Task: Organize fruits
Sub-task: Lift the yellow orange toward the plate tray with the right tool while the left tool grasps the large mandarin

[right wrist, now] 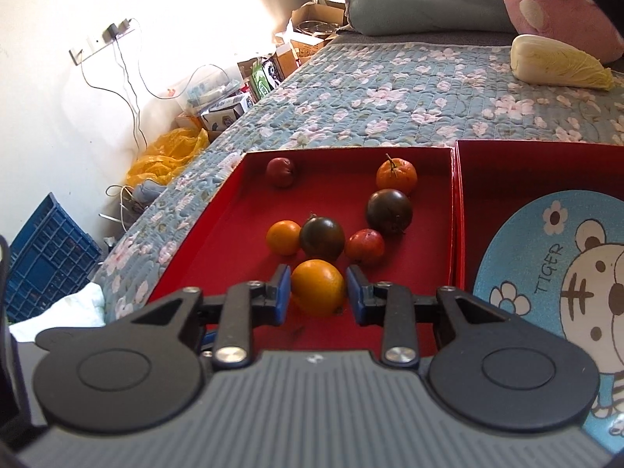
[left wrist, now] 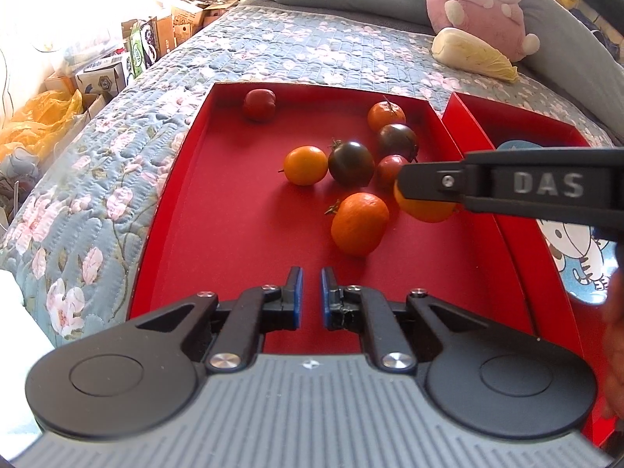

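Observation:
A red tray on the bed holds several fruits: oranges, dark tomatoes and red fruits. My right gripper has its jaws around an orange fruit, and its pads look to touch both sides. In the left wrist view that gripper comes in from the right with the orange under its finger. My left gripper is nearly shut and empty, hovering over the near part of the tray. A mandarin lies just ahead of it.
A second red tray on the right holds a blue tiger plate. A cabbage, a pink plush and a grey pillow lie at the far end. Boxes stand on the floor to the left.

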